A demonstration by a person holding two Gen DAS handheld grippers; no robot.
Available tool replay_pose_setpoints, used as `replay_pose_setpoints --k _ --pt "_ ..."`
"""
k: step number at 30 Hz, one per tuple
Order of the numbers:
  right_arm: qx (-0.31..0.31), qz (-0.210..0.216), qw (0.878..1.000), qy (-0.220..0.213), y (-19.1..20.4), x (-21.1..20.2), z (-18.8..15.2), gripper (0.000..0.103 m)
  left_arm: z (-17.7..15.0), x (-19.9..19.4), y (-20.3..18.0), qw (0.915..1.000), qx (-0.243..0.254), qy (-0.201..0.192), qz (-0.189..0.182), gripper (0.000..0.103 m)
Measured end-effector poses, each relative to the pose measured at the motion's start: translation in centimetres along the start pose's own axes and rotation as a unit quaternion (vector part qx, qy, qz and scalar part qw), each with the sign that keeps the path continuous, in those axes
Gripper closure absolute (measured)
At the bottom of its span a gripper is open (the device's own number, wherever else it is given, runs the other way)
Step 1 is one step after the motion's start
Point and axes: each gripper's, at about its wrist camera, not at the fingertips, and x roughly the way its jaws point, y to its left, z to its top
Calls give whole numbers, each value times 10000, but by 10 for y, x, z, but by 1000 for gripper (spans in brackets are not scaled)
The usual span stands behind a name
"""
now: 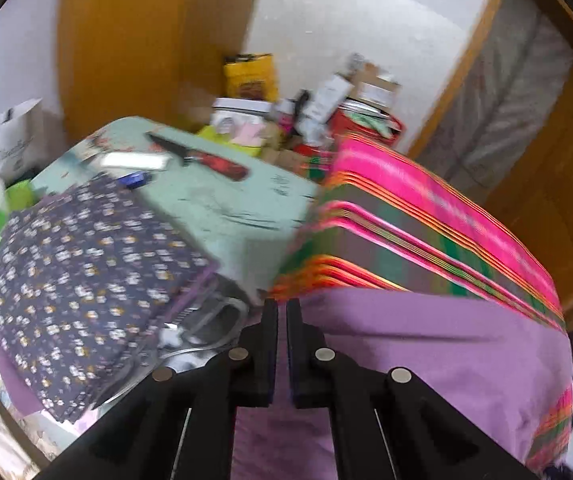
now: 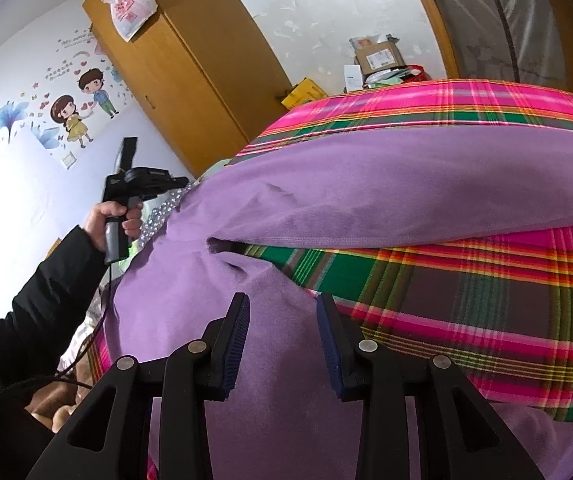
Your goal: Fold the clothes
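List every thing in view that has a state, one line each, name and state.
left gripper: shut, purple cloth between its pads.
right gripper: open, jaws apart above the purple garment, nothing gripped.
purple garment: spread over the plaid blanket, one flap folded over, edge lifted at the left.
plaid blanket: laid flat under the garment.
floral cloth: folded, lying aside.
wardrobe: door closed.

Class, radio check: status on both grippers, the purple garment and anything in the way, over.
Left gripper shut on purple garment. Right gripper open above it, no grip. Garment partly folded on plaid blanket. Nothing in the way.
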Motion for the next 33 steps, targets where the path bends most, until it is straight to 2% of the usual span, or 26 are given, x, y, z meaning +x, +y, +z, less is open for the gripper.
replay_pose_setpoints --k 4,6,12,17,20,24,28,30,33 --pt "25 -3 10000 -25 1 1 0 67 -13 12 -32 9976 565 323 -224 100" --pt "20 -43 10000 -68 1 -2 1 67 -17 27 -39 9962 704 519 -50 100" --pt "244 -336 9983 -402 -15 -24 6 67 -12 22 -42 9973 516 476 233 100" --pt "656 -489 9948 -614 -39 -43 11 67 -33 -19 -87 9942 1027 230 -218 100" --pt "882 -667 9917 -657 -52 -50 12 67 -58 -34 -129 9862 1510 271 -614 100" --pt "1114 -753 9878 -792 -64 -61 13 67 -91 -32 -178 9715 2022 529 -1114 100" --pt "1060 -835 9876 -803 -65 -71 15 67 -119 -15 -204 9577 2399 962 -1262 100" --pt "908 -925 9885 -779 -64 -76 19 67 -131 -7 -209 9522 2566 1174 -1172 100" --pt "654 -1054 9892 -780 -62 -82 31 67 -139 -12 -208 9502 2673 1104 -1159 100"
